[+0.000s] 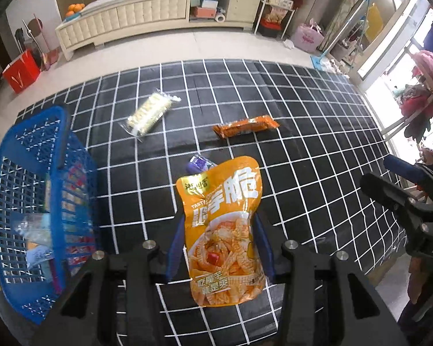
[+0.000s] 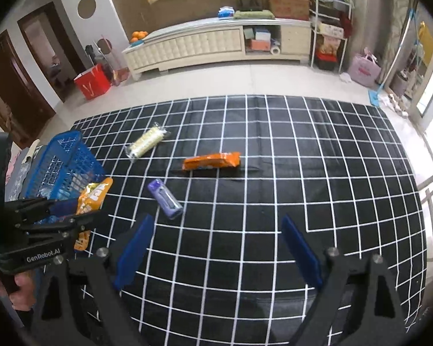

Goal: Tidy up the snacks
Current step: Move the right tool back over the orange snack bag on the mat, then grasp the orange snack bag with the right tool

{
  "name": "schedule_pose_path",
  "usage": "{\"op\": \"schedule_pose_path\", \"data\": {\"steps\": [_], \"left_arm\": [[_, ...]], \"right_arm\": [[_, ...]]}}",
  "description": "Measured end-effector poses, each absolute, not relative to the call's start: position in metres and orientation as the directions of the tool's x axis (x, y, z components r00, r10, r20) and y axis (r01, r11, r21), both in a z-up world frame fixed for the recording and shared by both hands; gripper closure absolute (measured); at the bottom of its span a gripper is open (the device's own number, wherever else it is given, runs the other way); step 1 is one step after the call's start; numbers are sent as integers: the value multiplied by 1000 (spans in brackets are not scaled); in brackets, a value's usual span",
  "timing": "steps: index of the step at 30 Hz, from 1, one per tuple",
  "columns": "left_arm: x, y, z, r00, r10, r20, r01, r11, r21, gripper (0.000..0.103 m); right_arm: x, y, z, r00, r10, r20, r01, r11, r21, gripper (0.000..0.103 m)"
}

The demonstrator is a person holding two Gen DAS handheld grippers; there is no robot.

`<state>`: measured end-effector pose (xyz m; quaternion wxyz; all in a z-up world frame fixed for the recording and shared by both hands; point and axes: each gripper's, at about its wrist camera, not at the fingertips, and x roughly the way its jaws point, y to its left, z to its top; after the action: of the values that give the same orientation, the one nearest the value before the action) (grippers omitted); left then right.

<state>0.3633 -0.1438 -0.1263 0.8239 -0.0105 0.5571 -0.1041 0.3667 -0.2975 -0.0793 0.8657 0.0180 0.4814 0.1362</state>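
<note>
Orange pouch gripped, basket next

The left hand-held gripper [image 1: 220, 248] is clamped on the orange snack pouch [image 1: 223, 230], held above the checked desk [image 1: 317, 155], with the blue basket [image 1: 37, 201] just to its left. The right hand-held gripper [image 2: 216, 248] hangs wide open and empty. Next, probably: carry the pouch left over the basket's rim, then release. The purple packet [image 2: 165, 199], the orange bar [image 2: 212, 161] and the pale cracker pack [image 2: 145, 142] lie farther out.

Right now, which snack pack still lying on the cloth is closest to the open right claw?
The small purple pack, just ahead of the right claw. The orange bar and pale cracker pack lie farther back.
</note>
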Motion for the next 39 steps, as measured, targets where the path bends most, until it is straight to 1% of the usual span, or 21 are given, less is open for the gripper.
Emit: {"op": "schedule_pose_path", "data": {"steps": [3,11,17,21,23,25,26,29,36,39], "left_arm": [[372,-149,-138,350,-168,-922,149,981,-123,61],[400,-154,-178,303,-173,-937,61,985,-162,61],[414,-164,-196,280,-161,-946,60,987,-150,61],[428,-163,-211,255,-161,-953,13,987,-163,61],[433,-163,-219,252,-154,-955,-18,986,-163,59],[437,-163,-226,246,-132,-960,-43,988,-147,59],[439,-163,-230,242,-125,-962,-53,989,-141,56],[444,-163,-233,253,-119,-960,-65,988,-139,53],[455,-162,-245,253,-53,-966,-95,992,-79,53],[452,-164,-246,266,-18,-964,-83,996,-42,57]], "right_arm": [[370,-302,-88,490,258,-833,-217,961,170,11],[384,-312,-124,445,274,-853,-227,955,188,11],[395,-325,-144,422,281,-862,-206,956,210,11],[397,-328,-155,407,286,-868,-206,954,218,11],[397,-328,-158,400,292,-869,-213,952,222,11],[396,-329,-159,400,296,-867,-217,950,225,11],[395,-331,-160,400,300,-866,-221,949,226,11],[395,-335,-159,407,301,-862,-221,949,227,11],[400,-343,-166,405,305,-862,-194,950,244,11],[401,-344,-169,400,298,-867,-191,952,240,11]]}}
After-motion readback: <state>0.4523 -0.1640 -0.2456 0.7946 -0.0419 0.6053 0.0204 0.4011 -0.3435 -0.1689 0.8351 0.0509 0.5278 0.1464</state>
